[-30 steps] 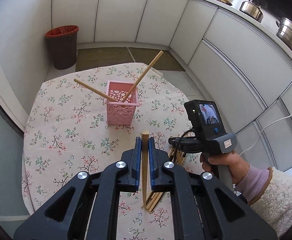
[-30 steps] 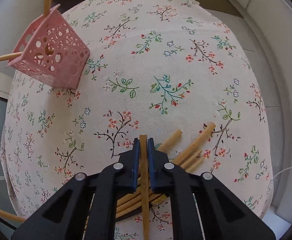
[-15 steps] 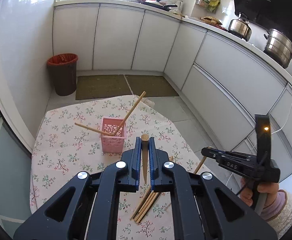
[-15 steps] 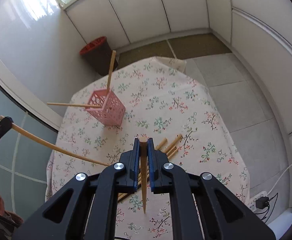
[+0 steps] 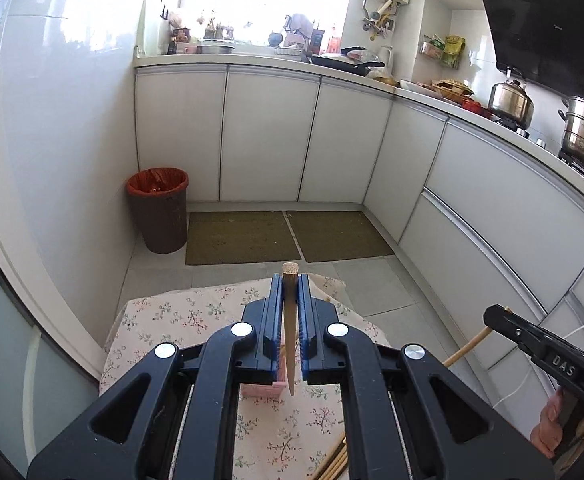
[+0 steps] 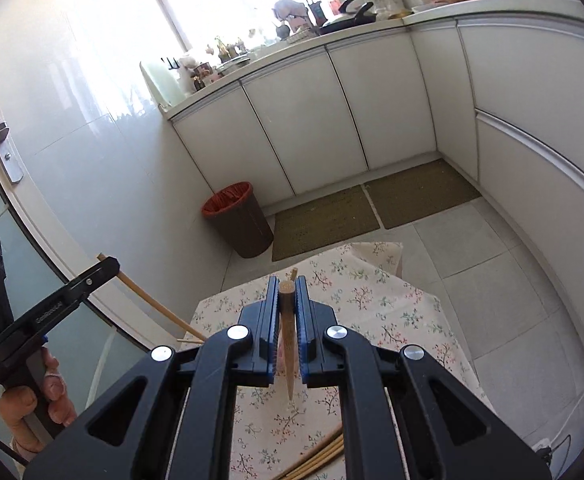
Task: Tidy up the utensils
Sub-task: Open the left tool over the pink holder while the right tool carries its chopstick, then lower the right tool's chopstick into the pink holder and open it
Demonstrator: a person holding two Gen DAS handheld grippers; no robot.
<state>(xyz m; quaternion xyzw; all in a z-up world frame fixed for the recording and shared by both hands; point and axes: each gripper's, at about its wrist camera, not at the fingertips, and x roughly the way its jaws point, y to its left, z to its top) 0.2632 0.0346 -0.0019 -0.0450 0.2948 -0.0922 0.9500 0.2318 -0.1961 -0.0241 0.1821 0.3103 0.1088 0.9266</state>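
Note:
My left gripper (image 5: 290,280) is shut on a wooden chopstick (image 5: 290,328), held well above the floral-cloth table (image 5: 196,312). My right gripper (image 6: 287,284) is shut on another wooden chopstick (image 6: 286,344). The pink perforated holder (image 5: 262,390) is mostly hidden under the left gripper's body; only its base shows. Loose chopsticks (image 5: 333,462) lie on the cloth at the lower edge, and they also show in the right wrist view (image 6: 315,460). The right gripper appears at the right of the left wrist view (image 5: 491,314), the left gripper at the left of the right wrist view (image 6: 110,266).
A brown bin with a red liner (image 5: 158,208) stands on the floor by the wall. White cabinets (image 5: 268,136) run along the back and right. Two green mats (image 5: 288,236) lie on the floor. Pots (image 5: 583,136) stand on the stove.
Both grippers have risen and tilted up with their chopsticks, so the views now show the room instead of the tabletop. The pink holder has slipped under the left gripper's body.

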